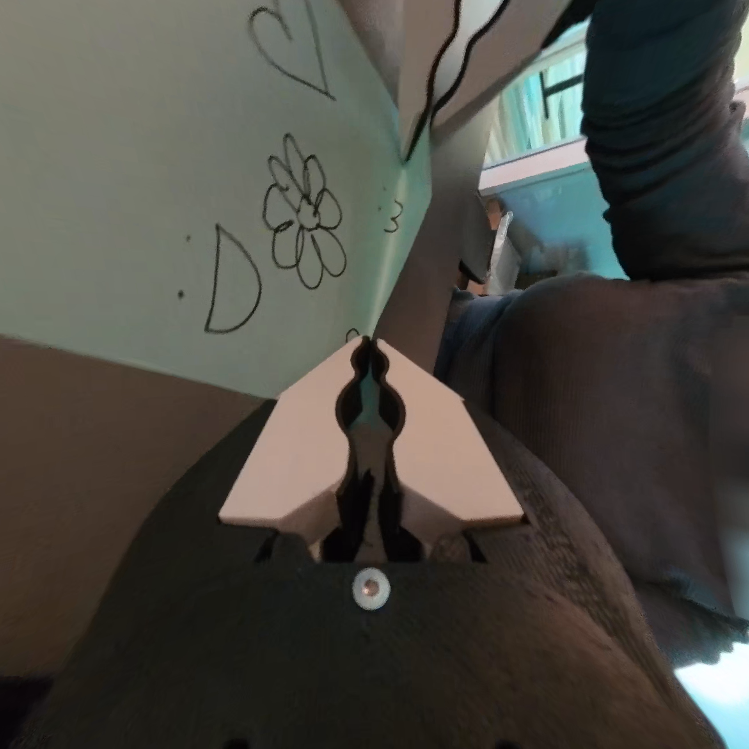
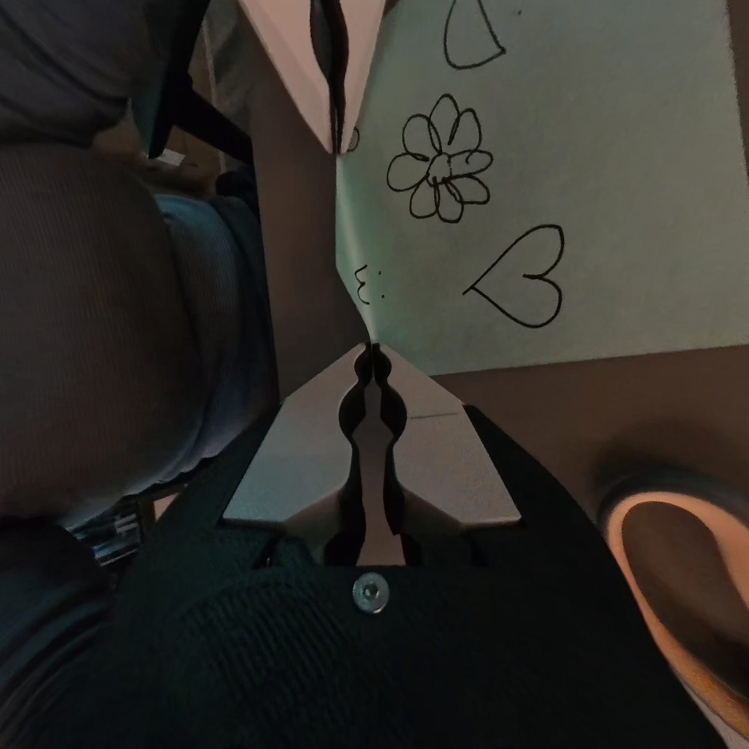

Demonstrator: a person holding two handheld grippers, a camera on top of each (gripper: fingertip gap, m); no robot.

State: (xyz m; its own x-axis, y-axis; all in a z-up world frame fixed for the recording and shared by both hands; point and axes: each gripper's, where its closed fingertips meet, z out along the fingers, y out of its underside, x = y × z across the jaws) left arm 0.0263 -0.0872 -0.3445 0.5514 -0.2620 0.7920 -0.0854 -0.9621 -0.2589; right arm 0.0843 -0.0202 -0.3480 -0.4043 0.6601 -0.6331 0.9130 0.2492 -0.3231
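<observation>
A pale green sheet of paper point(image 1: 142, 182) with black pen drawings of a flower, a heart and a half-round shape lies on a brown table point(image 1: 81, 405). My left gripper point(image 1: 371, 341) is shut on one corner of the sheet's near edge. My right gripper point(image 2: 372, 345) is shut on the other corner of the same edge of the sheet point(image 2: 567, 162). That edge is lifted and curls up between the two grippers. The right wrist view shows the left gripper point(image 2: 338, 148) pinching its corner. The left wrist view shows the right gripper point(image 1: 406, 156) at its corner.
A person in brown ribbed clothing point(image 1: 608, 405) sits close behind the lifted edge and also shows in the right wrist view point(image 2: 81, 324). A dark sleeve point(image 1: 656, 121) is at upper right. A blurred round brown thing with a pale rim point(image 2: 668, 587) lies on the table point(image 2: 567, 405) at lower right.
</observation>
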